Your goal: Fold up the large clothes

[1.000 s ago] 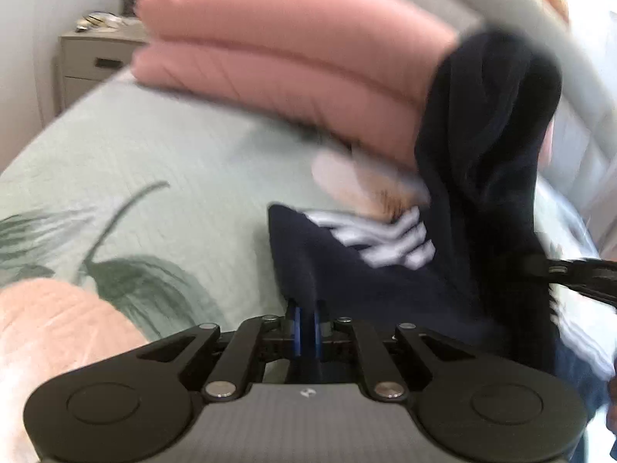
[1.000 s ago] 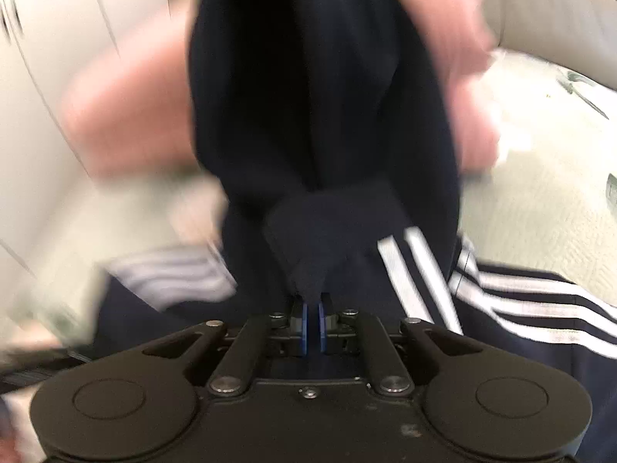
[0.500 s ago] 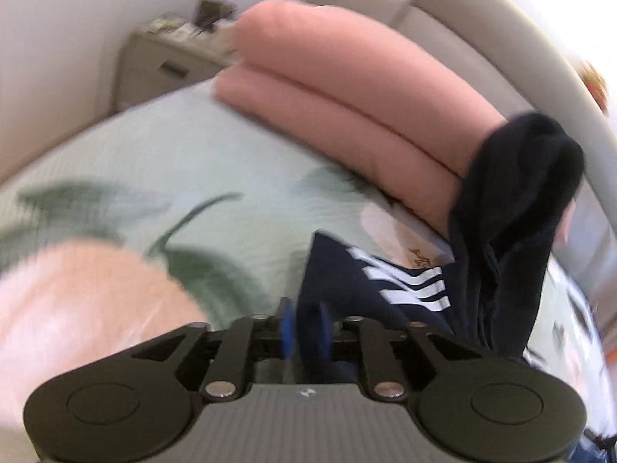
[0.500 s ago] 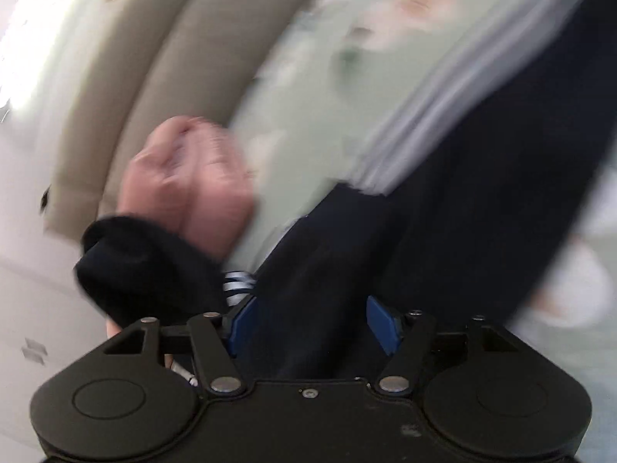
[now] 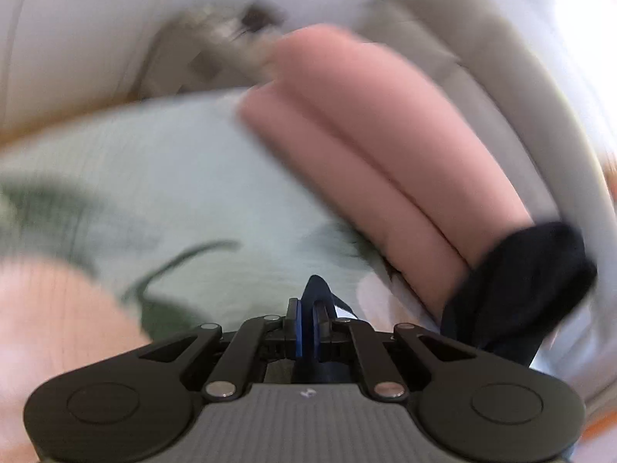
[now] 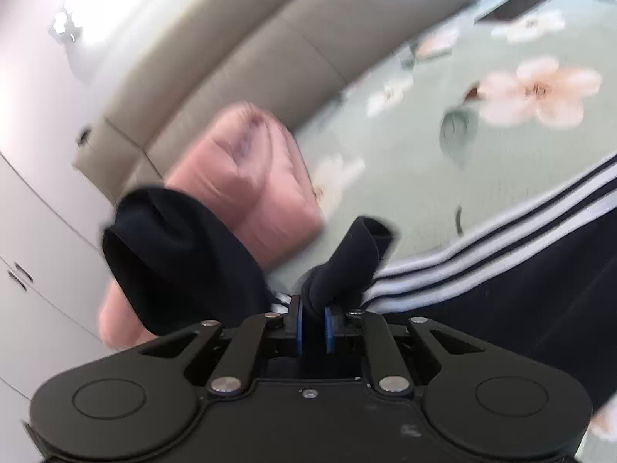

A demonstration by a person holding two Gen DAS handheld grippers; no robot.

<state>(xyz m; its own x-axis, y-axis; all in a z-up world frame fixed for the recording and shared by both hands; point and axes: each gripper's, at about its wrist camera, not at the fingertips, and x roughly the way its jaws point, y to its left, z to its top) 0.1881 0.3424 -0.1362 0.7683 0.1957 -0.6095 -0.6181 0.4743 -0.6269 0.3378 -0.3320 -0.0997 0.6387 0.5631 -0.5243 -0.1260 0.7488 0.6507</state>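
The garment is a dark navy jacket with white stripes (image 6: 520, 293), lying on a pale green floral bedspread (image 6: 443, 154). My right gripper (image 6: 313, 328) is shut on a bunched fold of the navy jacket, with the striped sleeve running off to the right. A raised dark part of the jacket (image 6: 173, 254) stands up at the left. My left gripper (image 5: 308, 332) is shut on a thin edge of the same jacket (image 5: 317, 289). The raised dark part also shows at the right of the left wrist view (image 5: 516, 289).
Two stacked pink pillows (image 5: 385, 146) lie along the grey padded headboard (image 6: 250, 50). A bedside table (image 5: 200, 61) stands blurred at the back. White cupboard doors (image 6: 34, 262) are at the left. A dark flat object (image 6: 513, 7) lies on the far bedspread.
The right gripper opened half a second ago and has shut again on a fold of the jacket. Both views swung; the left gripper stays shut on the jacket edge, now lifted higher.
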